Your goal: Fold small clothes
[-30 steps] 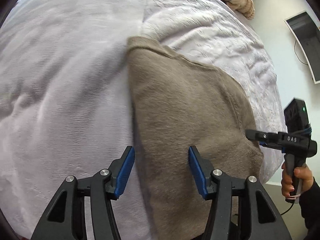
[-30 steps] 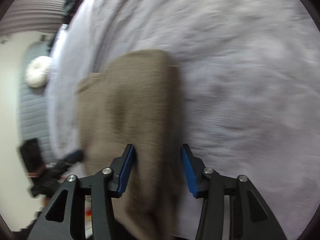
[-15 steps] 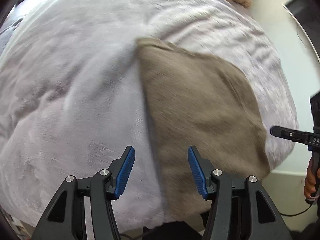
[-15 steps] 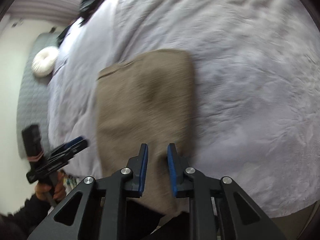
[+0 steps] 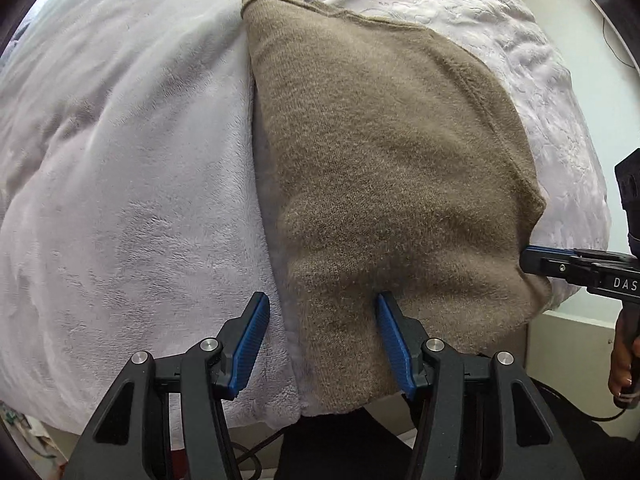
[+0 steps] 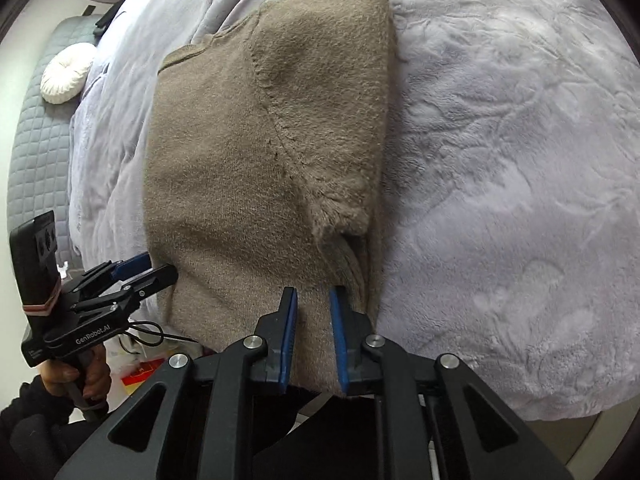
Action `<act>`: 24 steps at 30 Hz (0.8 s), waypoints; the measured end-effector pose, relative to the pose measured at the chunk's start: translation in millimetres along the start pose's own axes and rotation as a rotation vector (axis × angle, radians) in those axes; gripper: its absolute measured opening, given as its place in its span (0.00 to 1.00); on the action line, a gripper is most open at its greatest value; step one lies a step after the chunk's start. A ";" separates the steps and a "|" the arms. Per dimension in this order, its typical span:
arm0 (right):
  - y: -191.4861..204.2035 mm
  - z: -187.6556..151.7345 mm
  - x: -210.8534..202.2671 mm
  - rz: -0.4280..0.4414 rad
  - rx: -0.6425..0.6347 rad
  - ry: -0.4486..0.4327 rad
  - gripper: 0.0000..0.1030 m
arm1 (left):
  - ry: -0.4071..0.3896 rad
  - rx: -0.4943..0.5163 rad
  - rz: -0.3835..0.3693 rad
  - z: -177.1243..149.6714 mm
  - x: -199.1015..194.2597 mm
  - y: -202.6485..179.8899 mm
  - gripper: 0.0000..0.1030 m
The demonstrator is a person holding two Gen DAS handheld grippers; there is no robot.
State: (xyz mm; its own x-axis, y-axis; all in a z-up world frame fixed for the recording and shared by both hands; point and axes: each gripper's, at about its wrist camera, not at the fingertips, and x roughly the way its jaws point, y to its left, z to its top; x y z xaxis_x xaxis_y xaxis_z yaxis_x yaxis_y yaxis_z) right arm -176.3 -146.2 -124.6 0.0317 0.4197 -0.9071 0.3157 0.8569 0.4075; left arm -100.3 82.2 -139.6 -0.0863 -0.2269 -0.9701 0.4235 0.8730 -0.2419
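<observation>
- In the right wrist view a white round cushion (image 6: 63,74) is seen at the far left, resting on a grey quilted surface (image 6: 30,152) beside the bed.
- Lower in the same view the left gripper (image 6: 160,266) is held in the person's left hand (image 6: 78,376); its fingers are spread apart and nothing is clamped between them, the tips lying at the near left edge of the sweater.
- In the left wrist view the left gripper (image 5: 320,304) is shown released — its blue pads (image 5: 250,346) are set wide, one over the blanket and the other pressed into the knit.
- A lilac plush blanket (image 5: 120,168) is spread over the bed and is seen on both sides of the garment.
- The brown sweater (image 5: 384,168) is laid flat on the blanket near the bed's near edge, its near end hanging slightly over that edge; in the right wrist view the brown sweater (image 6: 256,152) is shown folded, with a sleeve layer turned over its right part.
- The right gripper (image 6: 313,300) is narrowed on the near hem — fabric is seen between its blue pads, though a small gap is left between them, so a firm clamp cannot be told.
- At the right of the left wrist view the right gripper (image 5: 528,258) is seen touching the sweater's near right corner, its fingers drawn close together.
</observation>
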 end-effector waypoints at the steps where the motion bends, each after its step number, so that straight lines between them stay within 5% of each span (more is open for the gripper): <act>1: 1.3 -0.3 -1.6 -0.008 -0.005 0.002 0.17 | -0.003 -0.001 0.001 0.7 -2.0 1.2 0.55; 24: 18.7 16.1 -31.9 -0.094 0.051 -0.042 0.20 | -0.061 -0.015 0.010 6.2 -38.6 3.4 0.55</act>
State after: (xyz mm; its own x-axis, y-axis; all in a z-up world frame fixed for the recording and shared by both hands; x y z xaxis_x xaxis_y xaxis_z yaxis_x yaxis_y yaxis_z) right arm -156.2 -148.4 -89.7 0.0390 0.3245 -0.9451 0.3667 0.8752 0.3157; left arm -89.9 91.3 -102.8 -0.0269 -0.2439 -0.9694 0.4102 0.8817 -0.2332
